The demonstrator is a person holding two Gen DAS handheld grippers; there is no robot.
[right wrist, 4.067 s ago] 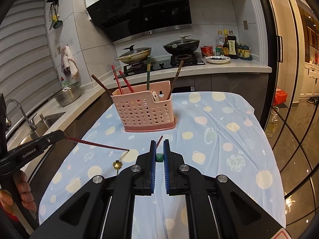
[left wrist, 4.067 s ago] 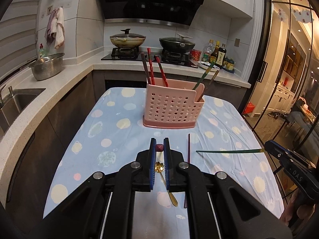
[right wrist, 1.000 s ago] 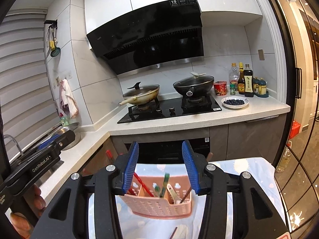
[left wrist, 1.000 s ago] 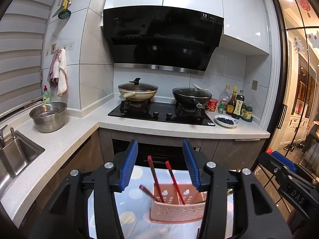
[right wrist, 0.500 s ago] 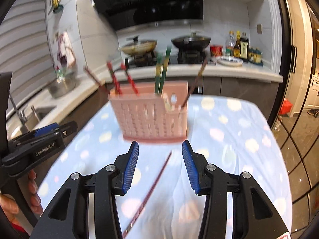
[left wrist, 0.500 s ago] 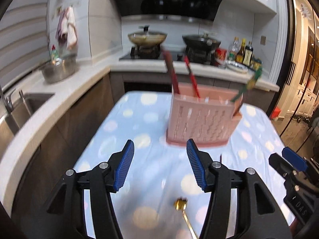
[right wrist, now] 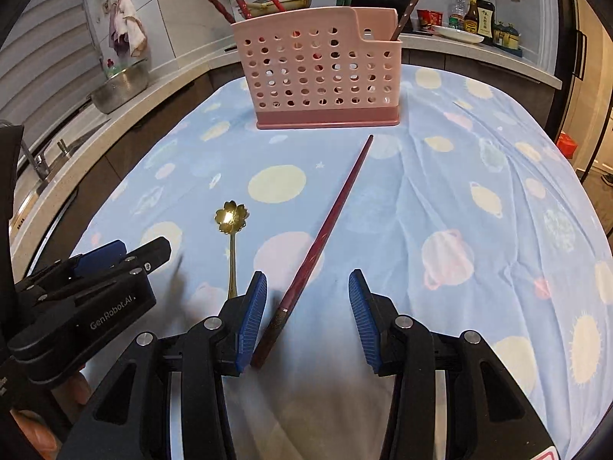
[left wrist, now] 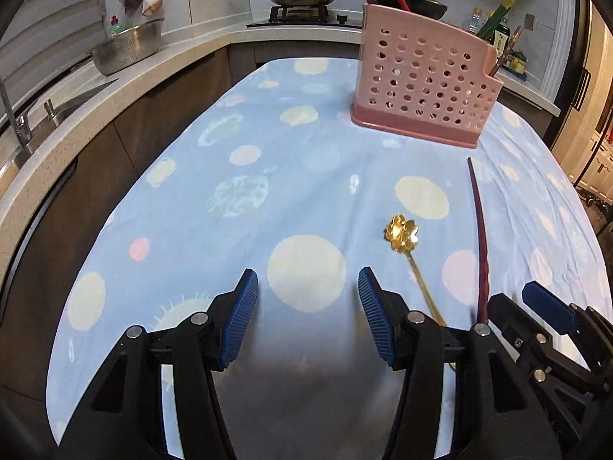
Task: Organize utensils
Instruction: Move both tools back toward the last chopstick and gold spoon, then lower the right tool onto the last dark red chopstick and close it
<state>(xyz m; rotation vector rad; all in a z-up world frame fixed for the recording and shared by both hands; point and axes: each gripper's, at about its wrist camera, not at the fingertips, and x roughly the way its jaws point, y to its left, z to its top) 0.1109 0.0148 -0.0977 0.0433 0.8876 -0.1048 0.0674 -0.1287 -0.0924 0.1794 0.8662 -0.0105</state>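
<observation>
A pale blue tablecloth printed with planets and suns [right wrist: 479,176] covers the table, and near its far end stands a pink perforated plastic utensil caddy [right wrist: 325,73] with red, green and brown chopsticks upright in it. Nearer lie a dark red chopstick [right wrist: 325,237] and, just beside it but apart, a small gold flower-bowled spoon [right wrist: 231,219]. The left gripper [left wrist: 306,287] hangs released over bare cloth; the right gripper [right wrist: 305,286] is released too, the chopstick's thick end between its jaws beside the left pad, contact unclear.
</observation>
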